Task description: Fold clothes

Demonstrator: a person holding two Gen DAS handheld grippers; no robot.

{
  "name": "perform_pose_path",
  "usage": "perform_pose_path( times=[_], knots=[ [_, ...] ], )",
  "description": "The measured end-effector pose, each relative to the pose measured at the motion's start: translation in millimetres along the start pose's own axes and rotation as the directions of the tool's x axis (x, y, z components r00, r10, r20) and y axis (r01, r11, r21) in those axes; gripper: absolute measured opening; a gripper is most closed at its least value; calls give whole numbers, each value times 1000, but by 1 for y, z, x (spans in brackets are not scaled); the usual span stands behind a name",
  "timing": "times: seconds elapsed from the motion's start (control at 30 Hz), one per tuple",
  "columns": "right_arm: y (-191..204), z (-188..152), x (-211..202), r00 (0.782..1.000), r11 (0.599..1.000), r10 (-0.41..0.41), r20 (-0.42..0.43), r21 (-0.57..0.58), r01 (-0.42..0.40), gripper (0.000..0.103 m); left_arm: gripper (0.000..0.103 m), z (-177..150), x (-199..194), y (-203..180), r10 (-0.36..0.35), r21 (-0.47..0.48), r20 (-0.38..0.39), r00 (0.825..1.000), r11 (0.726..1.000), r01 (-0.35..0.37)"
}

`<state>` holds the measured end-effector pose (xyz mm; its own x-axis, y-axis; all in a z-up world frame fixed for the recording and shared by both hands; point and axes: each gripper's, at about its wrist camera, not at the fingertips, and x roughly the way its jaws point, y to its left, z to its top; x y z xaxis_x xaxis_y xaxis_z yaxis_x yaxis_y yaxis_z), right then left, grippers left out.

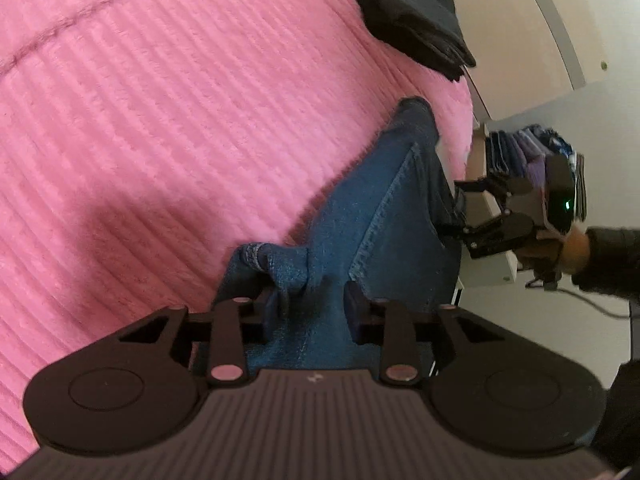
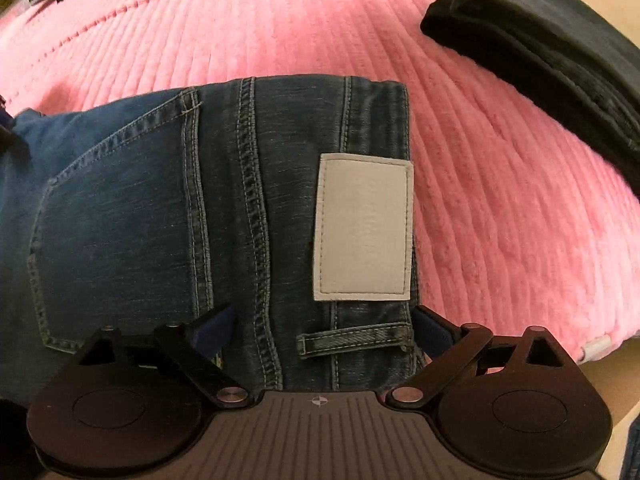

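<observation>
While I look down my left claw point(image 1: 310, 308), its two fingers stand close together with a bunched fold of the blue jeans point(image 1: 360, 216) gathered between them, the denim pinched at the leg end where a stitched hem curls up just ahead of the left finger. From that grip the jeans run away across the pink ribbed blanket point(image 1: 160, 120) toward my right claw point(image 1: 456, 208), which sits at their far end by the blanket's edge, held by a hand in a dark sleeve.

Through the right wrist view, the right claw point(image 2: 324, 320) is spread wide, one finger on either side of the waistband near a belt loop. Whether its pads actually press the cloth I cannot tell. A pale blank label point(image 2: 364, 226) and a back pocket point(image 2: 120, 208) face up. A folded black garment point(image 2: 560, 52) lies apart on the blanket, beyond the jeans.
</observation>
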<state>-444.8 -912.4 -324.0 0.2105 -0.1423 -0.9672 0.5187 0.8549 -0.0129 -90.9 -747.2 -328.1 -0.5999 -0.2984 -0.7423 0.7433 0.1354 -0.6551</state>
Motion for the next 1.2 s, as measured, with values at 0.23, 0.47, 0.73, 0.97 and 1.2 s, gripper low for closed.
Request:
perform_pose_path(
  times=[0.23, 0.47, 0.73, 0.97, 1.2],
  knots=[
    [10, 3, 4, 1000, 1000, -9, 3, -16, 9, 97, 18, 13, 9, 26, -40, -163, 19, 999, 986, 42],
    [14, 7, 4, 1000, 1000, -27, 8, -14, 27, 97, 1, -20, -32, 14, 100, -181, 247, 964, 982, -55],
    [52, 23, -20, 987, 988, -81, 140, -120, 98, 97, 0, -22, -32, 12, 349, -199, 290, 891, 933, -301],
    [80, 50, -10, 960, 984, 142, 241, -142, -110, 96, 3, -32, -32, -34, 261, 26, 333, 906, 958, -286],
    [38, 17, 8, 979, 991, 117, 168, -81, -105, 96, 1, -40, 34, -39, 357, 85, 218, 908, 920, -382]
  ],
)
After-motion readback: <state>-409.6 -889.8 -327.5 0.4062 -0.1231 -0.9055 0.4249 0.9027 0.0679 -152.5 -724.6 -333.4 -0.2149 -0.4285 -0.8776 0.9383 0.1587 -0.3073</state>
